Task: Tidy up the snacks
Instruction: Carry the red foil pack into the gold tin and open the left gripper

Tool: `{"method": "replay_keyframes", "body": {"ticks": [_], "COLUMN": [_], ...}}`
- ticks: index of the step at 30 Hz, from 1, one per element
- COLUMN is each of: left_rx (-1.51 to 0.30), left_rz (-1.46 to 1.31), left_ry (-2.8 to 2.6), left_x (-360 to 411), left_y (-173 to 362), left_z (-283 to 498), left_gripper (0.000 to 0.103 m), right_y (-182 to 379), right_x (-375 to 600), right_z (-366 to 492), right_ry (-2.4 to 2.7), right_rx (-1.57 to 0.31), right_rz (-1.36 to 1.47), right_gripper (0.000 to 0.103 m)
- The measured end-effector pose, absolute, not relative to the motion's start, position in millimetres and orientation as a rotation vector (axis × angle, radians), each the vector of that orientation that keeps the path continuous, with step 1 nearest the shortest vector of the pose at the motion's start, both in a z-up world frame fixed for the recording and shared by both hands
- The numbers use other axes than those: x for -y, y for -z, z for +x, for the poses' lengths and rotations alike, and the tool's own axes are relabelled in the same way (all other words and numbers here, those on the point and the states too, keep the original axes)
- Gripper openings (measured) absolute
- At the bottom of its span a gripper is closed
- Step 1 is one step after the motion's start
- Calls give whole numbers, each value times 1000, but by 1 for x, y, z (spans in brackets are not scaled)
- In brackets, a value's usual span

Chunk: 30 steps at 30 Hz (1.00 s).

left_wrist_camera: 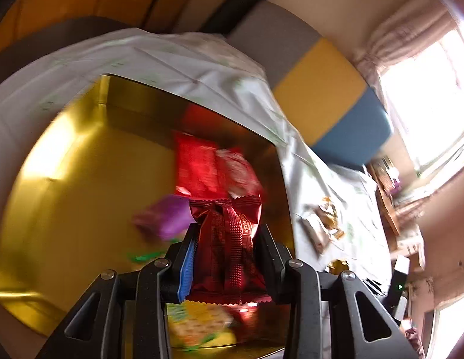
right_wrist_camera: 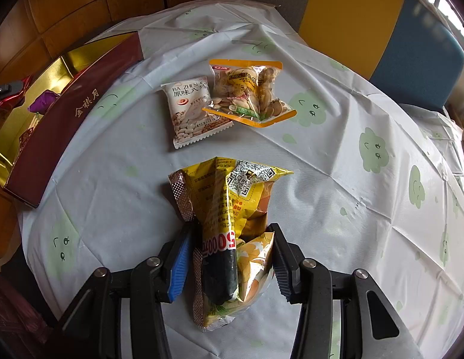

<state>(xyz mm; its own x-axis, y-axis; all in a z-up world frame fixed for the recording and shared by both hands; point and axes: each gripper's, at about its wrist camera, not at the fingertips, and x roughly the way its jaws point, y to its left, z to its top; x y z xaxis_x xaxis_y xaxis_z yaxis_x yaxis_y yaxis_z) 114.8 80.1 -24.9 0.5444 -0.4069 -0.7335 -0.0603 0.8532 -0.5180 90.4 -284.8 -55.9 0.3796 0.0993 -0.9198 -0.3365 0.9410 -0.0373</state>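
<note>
My left gripper (left_wrist_camera: 227,230) is shut on a dark red foil snack packet (left_wrist_camera: 229,239) and holds it upright above the open gold-lined box (left_wrist_camera: 82,179). In the box lie two red packets (left_wrist_camera: 196,164), a purple one (left_wrist_camera: 169,215) and a yellow-green one (left_wrist_camera: 199,323), all blurred. My right gripper (right_wrist_camera: 232,230) points down at the table. A crumpled yellow snack packet (right_wrist_camera: 229,197) lies between its fingers. The pads flank it loosely, with a thin gap at the left pad (right_wrist_camera: 181,257).
A white nut packet (right_wrist_camera: 193,110) and a clear orange-edged packet (right_wrist_camera: 249,89) lie further out on the tablecloth (right_wrist_camera: 351,179). The box's maroon wall (right_wrist_camera: 67,113) runs along the left. Yellow and blue chair backs (right_wrist_camera: 381,30) stand behind the table.
</note>
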Motion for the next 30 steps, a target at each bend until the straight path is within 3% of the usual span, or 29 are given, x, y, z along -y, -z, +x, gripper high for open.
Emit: {"method": "replay_keyframes", "body": {"ticks": [7, 11, 30], "left_rx": [-1102, -1082, -914], "left_rz": [-413, -357, -112], "left_ry": [101, 83, -79], "left_x": [-64, -63, -63], "left_y": [60, 59, 20], "left_z": [144, 138, 83], "left_gripper": [40, 56, 56], "right_y": [56, 56, 55], "right_x": [284, 284, 278], "right_z": [90, 90, 84], "right_ry": [-282, -285, -268], "right_rx": [-1151, -1151, -1131], "right_rz": [-236, -240, -273], "right_gripper": [49, 49, 48]}}
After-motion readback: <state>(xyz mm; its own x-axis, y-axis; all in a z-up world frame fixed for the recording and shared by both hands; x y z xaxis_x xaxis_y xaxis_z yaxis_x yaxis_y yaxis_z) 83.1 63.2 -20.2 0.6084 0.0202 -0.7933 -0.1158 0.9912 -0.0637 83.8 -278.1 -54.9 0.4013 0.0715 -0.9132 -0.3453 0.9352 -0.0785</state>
